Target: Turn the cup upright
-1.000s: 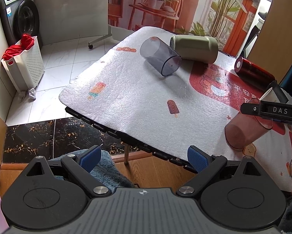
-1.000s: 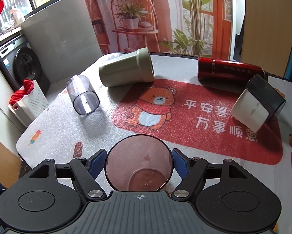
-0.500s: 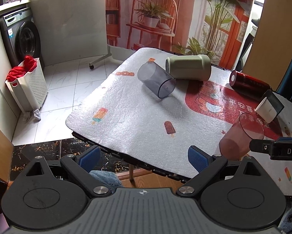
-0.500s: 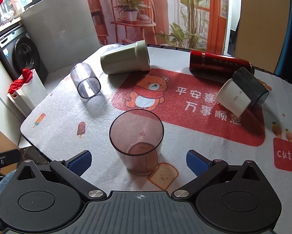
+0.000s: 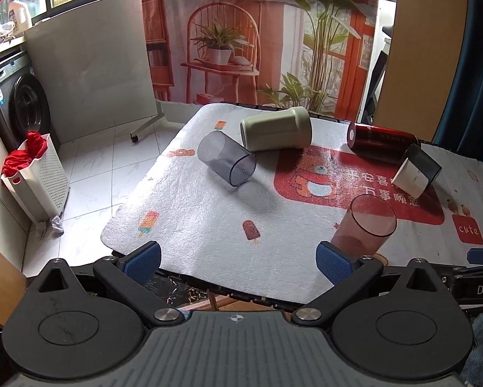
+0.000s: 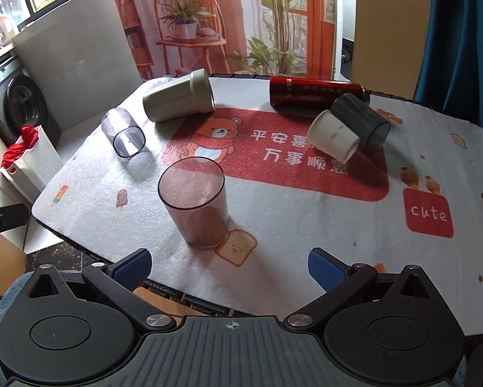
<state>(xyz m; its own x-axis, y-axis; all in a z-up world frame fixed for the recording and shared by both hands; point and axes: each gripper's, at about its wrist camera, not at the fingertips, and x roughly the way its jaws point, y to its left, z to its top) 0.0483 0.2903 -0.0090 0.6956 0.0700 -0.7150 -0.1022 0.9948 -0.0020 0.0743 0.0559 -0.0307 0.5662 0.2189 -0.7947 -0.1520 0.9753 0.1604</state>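
A brown see-through cup (image 6: 194, 201) stands upright near the table's front edge; it also shows in the left wrist view (image 5: 365, 225). My right gripper (image 6: 230, 266) is open and empty, drawn back just in front of it. My left gripper (image 5: 239, 258) is open and empty at the front left edge. A clear grey cup (image 6: 122, 132) (image 5: 226, 158), a sage green cup (image 6: 178, 98) (image 5: 276, 133), a red bottle (image 6: 315, 92) (image 5: 383, 142) and a white cup nested in a dark cup (image 6: 347, 130) (image 5: 417, 169) lie on their sides.
The table carries a white foam mat (image 6: 306, 213) with a red bear print. A white laundry basket (image 5: 36, 174) and a washing machine (image 5: 18, 103) stand on the floor at the left. A grey panel (image 5: 89, 71) stands behind.
My right gripper opened, let go of the brown cup standing upright, and drew back. My left gripper pulled back and tilted up a little.
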